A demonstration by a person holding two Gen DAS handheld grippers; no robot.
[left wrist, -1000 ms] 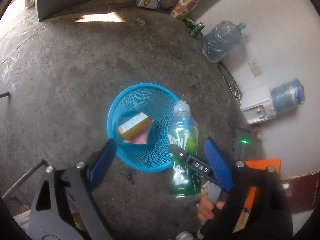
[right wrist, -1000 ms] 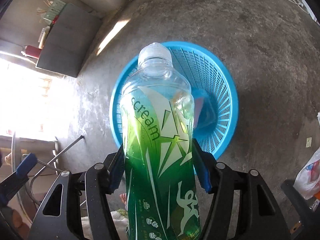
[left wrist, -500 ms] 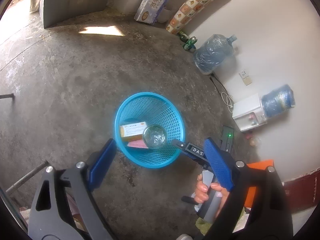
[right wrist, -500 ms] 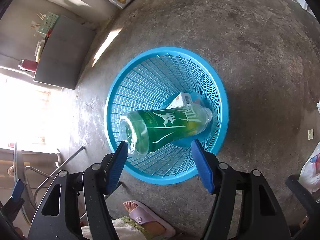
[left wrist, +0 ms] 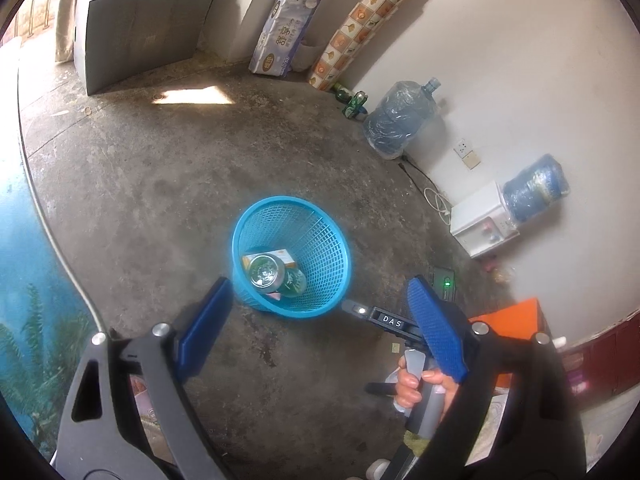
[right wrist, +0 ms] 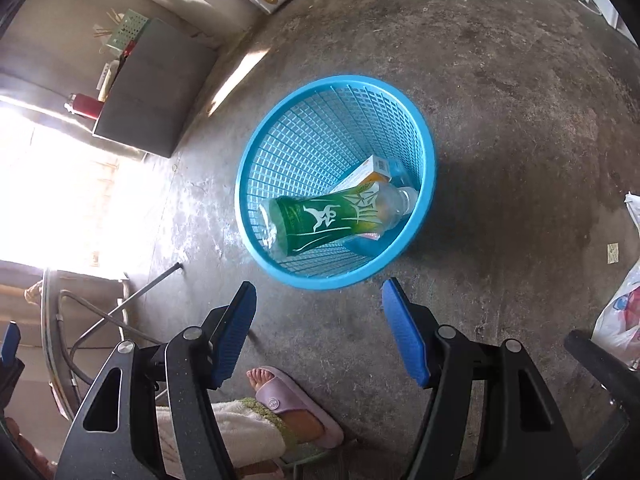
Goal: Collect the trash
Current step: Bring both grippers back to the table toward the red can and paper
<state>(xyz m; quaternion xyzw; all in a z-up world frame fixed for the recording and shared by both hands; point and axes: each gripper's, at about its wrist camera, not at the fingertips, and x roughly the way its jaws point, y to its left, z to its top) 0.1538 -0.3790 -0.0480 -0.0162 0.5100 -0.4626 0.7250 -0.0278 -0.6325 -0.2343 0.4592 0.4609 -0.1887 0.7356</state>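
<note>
Dropped from right tongs (right wrist: 318, 330) since a second ago, bottle (right wrist: 336, 216) now lies in basket (right wrist: 426, 148) atop box (right wrist: 370, 170); both tongs wide, empty, left tongs (left wrist: 318, 330) too; next, back away clear of rim.

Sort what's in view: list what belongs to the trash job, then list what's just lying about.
Trash job:
basket
green bottle, lying in the basket
box, in the basket under the bottle
right gripper, open and empty
left gripper, open and empty

Lying about:
tissue pack
water jug
dispenser
plastic bag
</note>
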